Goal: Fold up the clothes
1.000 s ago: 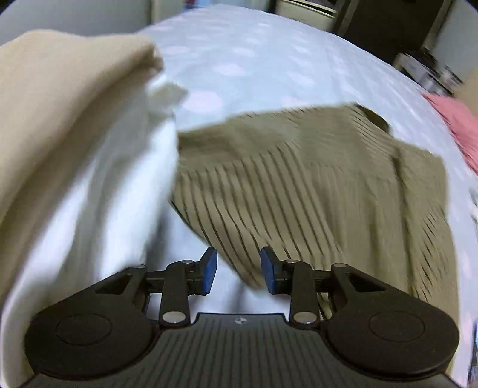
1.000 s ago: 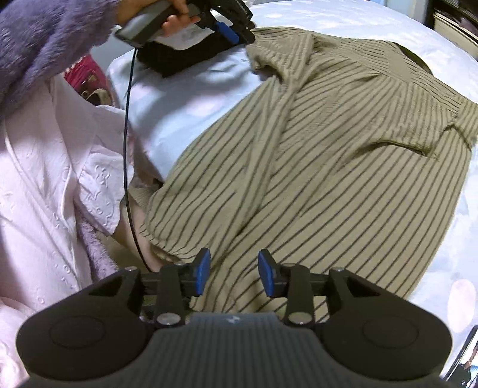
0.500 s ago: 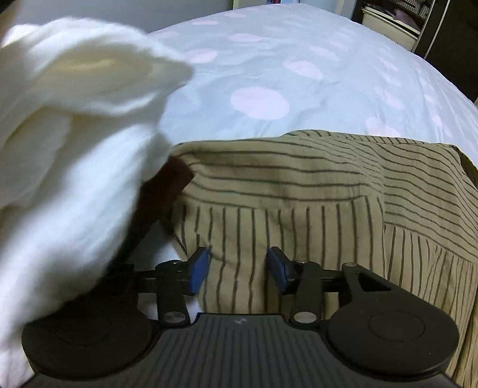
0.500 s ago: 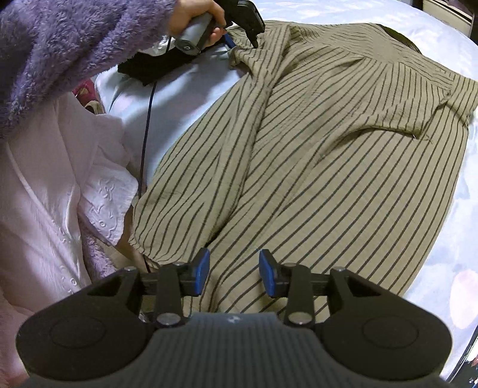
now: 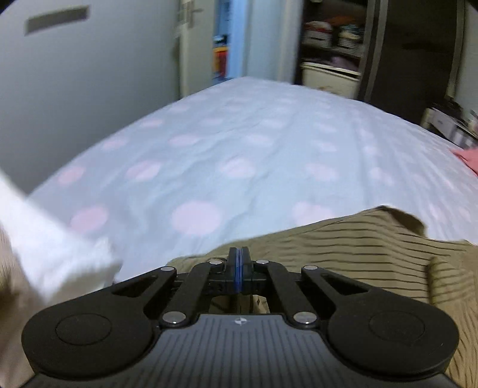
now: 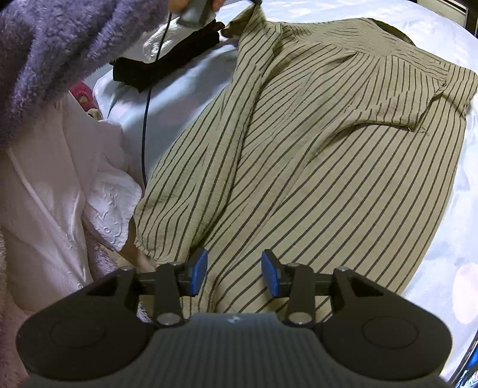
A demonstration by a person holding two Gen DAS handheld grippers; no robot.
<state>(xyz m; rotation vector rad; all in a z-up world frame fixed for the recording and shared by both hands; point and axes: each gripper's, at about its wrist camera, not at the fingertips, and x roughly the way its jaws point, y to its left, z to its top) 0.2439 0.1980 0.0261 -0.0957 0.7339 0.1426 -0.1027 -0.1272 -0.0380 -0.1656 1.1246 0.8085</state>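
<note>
Left wrist view sits low, right at the edge of the striped shirt (image 5: 373,253), looking nearly level along the dotted bed cover (image 5: 239,143) toward a door and shelves at the far wall. Right wrist view sits higher, tilted down on the same shirt (image 6: 328,155) from its hem end, close. Both views share the shirt and bed cover (image 6: 442,262). Right view also catches the left gripper (image 6: 257,2) at its top edge.
</note>
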